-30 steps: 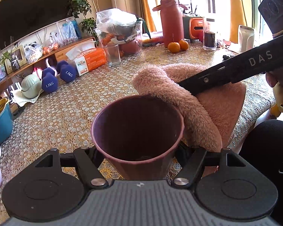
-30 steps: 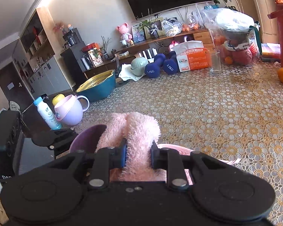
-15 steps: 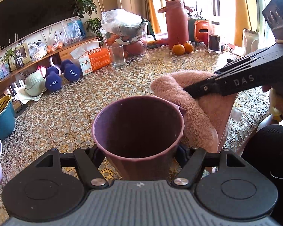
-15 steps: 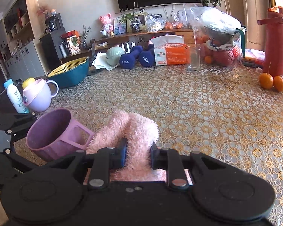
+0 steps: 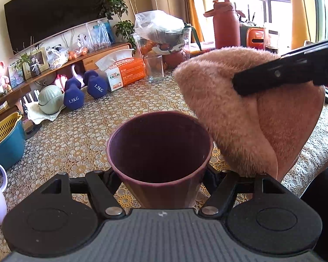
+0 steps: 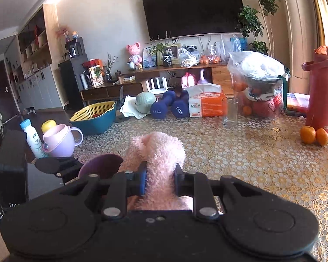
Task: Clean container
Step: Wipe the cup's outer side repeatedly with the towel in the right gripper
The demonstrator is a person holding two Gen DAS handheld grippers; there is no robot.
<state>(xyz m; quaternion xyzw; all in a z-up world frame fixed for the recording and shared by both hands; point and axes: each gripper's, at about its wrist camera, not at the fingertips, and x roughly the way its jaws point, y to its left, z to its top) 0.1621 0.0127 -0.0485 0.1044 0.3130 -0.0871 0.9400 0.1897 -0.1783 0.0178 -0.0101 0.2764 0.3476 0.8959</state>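
Above the lace tablecloth (image 5: 81, 135), near the table's front edge: purple cup (image 5: 160, 150) gripped low on its body by the left gripper (image 5: 161, 187), mouth open and tilted toward the camera, lifted clear of the cloth as far as can be judged. Fingers of that gripper closed against the cup's tapered sides, one each side. Just beside the rim, to its right: fluffy pink towel (image 5: 236, 118), bunched and pinched between the closed fingers of the right gripper (image 6: 160, 180), hanging in folds and perhaps brushing the rim, not yet inside the cup. Seen from the right wrist, the same towel (image 6: 157, 152) standing up between the pads, cup (image 6: 100, 166) partly hidden behind it to the left.

Risks from here, as judgement only:
- Cup slipping downward out of the grip, because of the tapered wall and a hold near the base; a hard push from the towel likely to lever it loose.
- Towel too bulky for the mouth, catching on the rim and twisting the cup instead of wiping inside.
- Loose towel folds dragging over the tablecloth and snagging the lace.
- Towel pulling free of the pinch if wedged tight inside and then drawn back.
- Drinking glass (image 5: 154, 67) and tissue box (image 5: 122, 74) well apart, unlikely to be struck.
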